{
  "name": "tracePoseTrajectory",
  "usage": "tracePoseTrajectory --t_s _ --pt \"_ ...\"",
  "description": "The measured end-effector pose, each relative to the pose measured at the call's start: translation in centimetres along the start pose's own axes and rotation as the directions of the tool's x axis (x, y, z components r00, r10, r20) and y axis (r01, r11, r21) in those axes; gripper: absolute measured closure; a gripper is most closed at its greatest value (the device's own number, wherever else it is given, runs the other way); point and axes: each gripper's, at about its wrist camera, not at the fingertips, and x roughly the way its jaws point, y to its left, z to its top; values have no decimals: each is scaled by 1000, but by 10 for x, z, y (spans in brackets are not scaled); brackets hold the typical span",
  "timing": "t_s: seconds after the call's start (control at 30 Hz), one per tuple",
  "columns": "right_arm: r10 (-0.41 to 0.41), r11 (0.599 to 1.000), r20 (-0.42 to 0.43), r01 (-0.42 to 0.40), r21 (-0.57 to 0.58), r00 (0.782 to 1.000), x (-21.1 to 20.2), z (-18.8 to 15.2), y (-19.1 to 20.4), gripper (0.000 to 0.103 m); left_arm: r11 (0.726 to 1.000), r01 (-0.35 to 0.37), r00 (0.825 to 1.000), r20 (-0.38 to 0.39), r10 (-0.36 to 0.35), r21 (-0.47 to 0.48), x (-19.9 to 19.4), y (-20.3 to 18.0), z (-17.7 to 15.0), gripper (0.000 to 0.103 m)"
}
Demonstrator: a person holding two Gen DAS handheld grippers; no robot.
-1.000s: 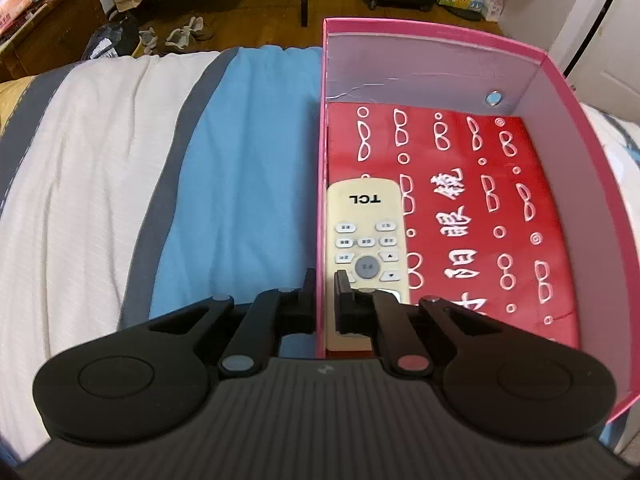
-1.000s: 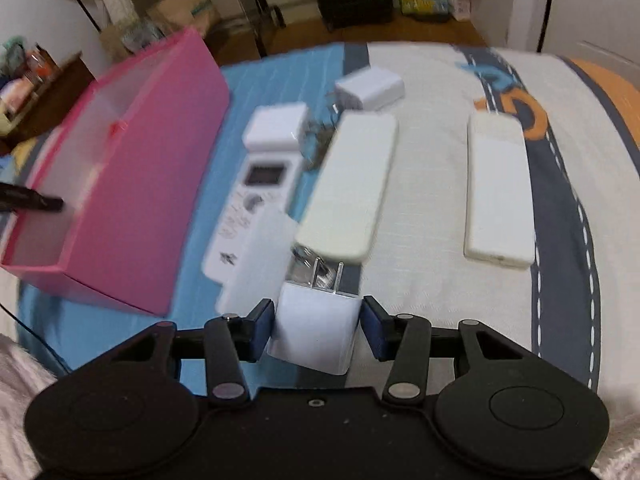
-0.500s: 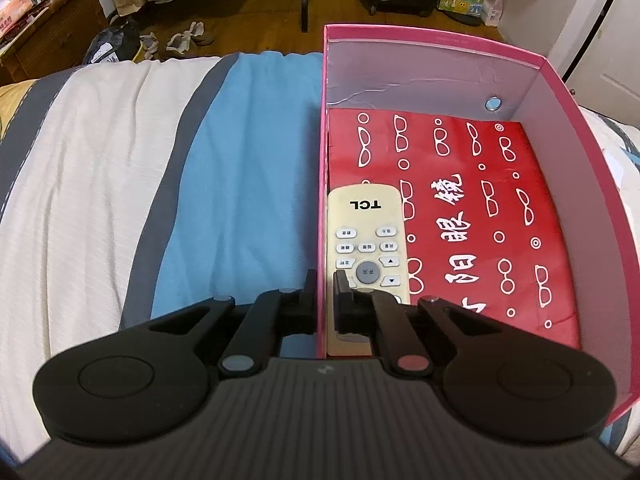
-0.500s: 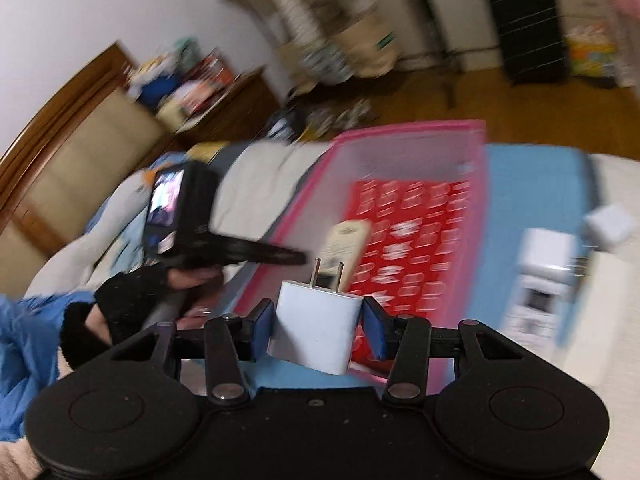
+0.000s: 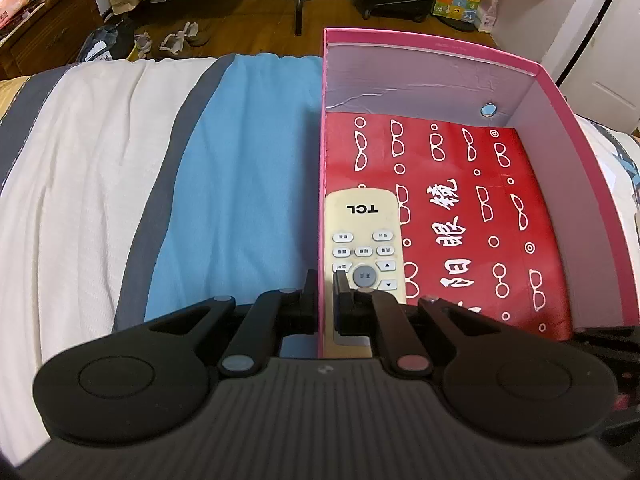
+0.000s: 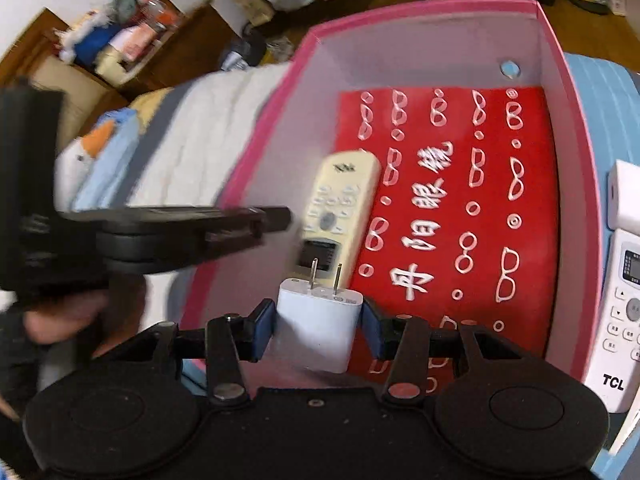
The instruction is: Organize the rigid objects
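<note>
A pink box [image 5: 436,44] with a red patterned floor stands on the bed. A cream TCL remote [image 5: 362,236] lies inside it along the left wall. My left gripper [image 5: 323,296] is shut on the box's left wall, one finger outside and one inside. In the right wrist view, my right gripper [image 6: 318,320] is shut on a white plug charger [image 6: 320,320], prongs forward, held over the near end of the box [image 6: 424,12]. The left gripper [image 6: 260,220] and the cream remote [image 6: 340,196] show there too.
A white TCL remote [image 6: 624,312] lies on the bed just right of the box. The striped blue, grey and white bedcover [image 5: 240,168] spreads to the left. A wooden dresser [image 6: 132,52] and floor clutter lie beyond the bed.
My right gripper has carried the charger from the bed's right side over to the box and now holds it above the near end. The left gripper stays clamped on the wall.
</note>
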Motion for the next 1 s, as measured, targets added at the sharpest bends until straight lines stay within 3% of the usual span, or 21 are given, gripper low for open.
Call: tracePoseTrajectory --t_s 0.2,0.33,0.57,0.73,1.0 --pt "1 1000 -65 0 9 998 21 -4 5 52 1000 -1 1000 1 1 10 0 -1 0 97" --pt "18 998 -49 -15 56 999 19 -7 1 48 1000 -1 1000 0 1 6 0 -2 0 97" --pt "83 997 71 -83 -9 994 -75 -16 -25 47 1000 0 1000 -3 0 7 -1 -2 0 97" --pt "64 997 165 -56 -53 984 -144 -23 -64 47 1000 3 1000 7 -3 2 -3 -3 1 97" --pt "2 1000 125 -5 19 992 -159 -28 -140 49 1000 -24 1000 -16 24 1 2 -5 4 97"
